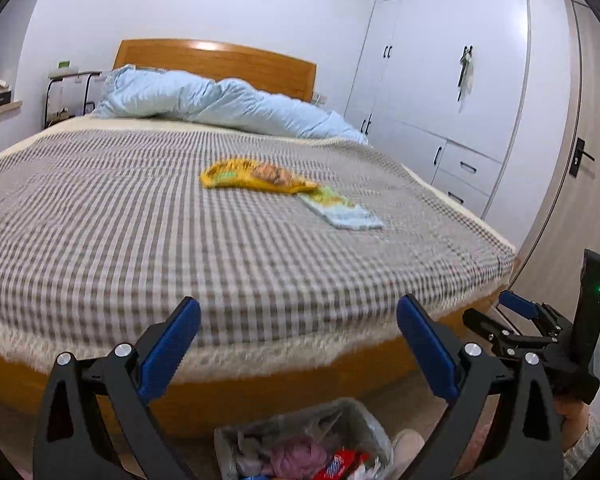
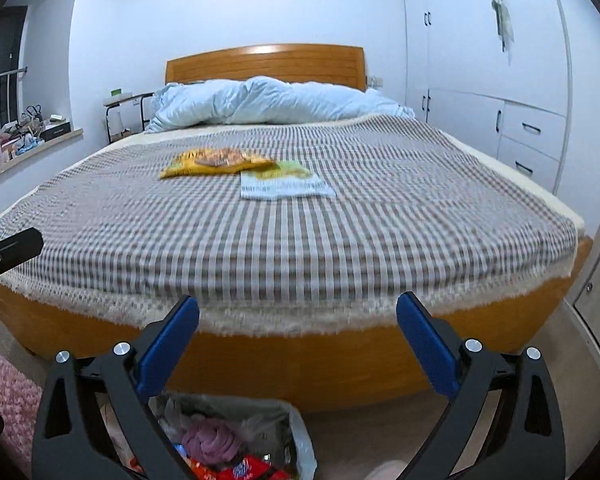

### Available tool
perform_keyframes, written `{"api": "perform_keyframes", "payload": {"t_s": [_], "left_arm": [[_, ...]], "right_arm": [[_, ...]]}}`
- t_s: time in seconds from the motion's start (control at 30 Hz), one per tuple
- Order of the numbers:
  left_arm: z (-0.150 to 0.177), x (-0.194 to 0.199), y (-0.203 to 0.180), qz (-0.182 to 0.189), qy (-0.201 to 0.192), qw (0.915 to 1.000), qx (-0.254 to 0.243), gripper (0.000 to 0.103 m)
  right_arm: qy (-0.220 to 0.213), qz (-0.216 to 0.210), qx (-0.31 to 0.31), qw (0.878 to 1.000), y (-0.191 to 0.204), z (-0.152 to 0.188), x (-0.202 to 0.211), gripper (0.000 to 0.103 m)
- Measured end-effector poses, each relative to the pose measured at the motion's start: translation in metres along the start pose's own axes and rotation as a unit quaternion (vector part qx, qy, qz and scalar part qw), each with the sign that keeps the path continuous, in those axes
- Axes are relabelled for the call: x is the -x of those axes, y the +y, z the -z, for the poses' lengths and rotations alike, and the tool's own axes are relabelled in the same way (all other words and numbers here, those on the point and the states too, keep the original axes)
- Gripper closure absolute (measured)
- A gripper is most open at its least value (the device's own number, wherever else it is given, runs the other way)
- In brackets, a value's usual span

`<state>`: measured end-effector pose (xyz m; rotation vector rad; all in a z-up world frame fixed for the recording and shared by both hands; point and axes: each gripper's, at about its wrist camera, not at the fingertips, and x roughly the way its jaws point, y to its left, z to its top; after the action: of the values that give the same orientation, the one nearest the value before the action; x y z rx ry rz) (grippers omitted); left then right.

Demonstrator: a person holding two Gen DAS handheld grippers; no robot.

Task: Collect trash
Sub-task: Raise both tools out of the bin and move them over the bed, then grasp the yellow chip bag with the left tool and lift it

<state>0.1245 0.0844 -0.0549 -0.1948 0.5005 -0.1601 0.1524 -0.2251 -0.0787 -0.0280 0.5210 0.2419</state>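
Two wrist views taken from the foot of the bed (image 2: 340, 240), which served as the landmark. The bed carried a brown-and-white checked cover over a wooden frame, with a pale blue duvet (image 2: 276, 100) bunched at the headboard end. Near the middle of the bed lay a yellow snack bag (image 2: 214, 162), and touching its edge on the wardrobe side lay a flat green-and-white packet (image 2: 286, 184); the same pair appeared in the left wrist view as the yellow snack bag (image 1: 256, 176) and the packet (image 1: 340, 208). On the floor at the foot of the bed stood a trash bin (image 2: 296, 420) lined with a clear plastic bag, already holding a purple wad and red wrappers; it also showed low in the left wrist view (image 1: 364, 412). The left hand-held gripper (image 1: 298, 344) hung above the bin, short of the bed's foot edge, its blue-padded jaws spread wide and empty. The right hand-held gripper (image 2: 298, 344) was likewise held before the foot of the bed with jaws apart and nothing between them; it appeared again at the right margin of the left wrist view (image 1: 512, 312). A white wardrobe (image 1: 452, 80) stood beside the bed.
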Motion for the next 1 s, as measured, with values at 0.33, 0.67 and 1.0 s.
{"api": "perform_keyframes", "payload": {"t_s": [0.33, 0.67, 1.0], "left_arm": [[-0.042, -0.031, -0.003, 0.002, -0.037, 0.9992, -0.013, 0.008], [-0.078, -0.071, 0.008, -0.012, -0.040, 0.9989, -0.022, 0.008], [-0.120, -0.119, 0.021, -0.039, -0.001, 0.9970, -0.067, 0.008]], "right_arm": [[-0.033, -0.014, 0.007, 0.999, -0.002, -0.051, -0.031, 0.008], [-0.036, -0.021, -0.013, 0.999, -0.009, -0.098, -0.074, 0.008], [-0.018, 0.009, -0.070, 0.997, -0.027, -0.121, -0.119, 0.008]]}}
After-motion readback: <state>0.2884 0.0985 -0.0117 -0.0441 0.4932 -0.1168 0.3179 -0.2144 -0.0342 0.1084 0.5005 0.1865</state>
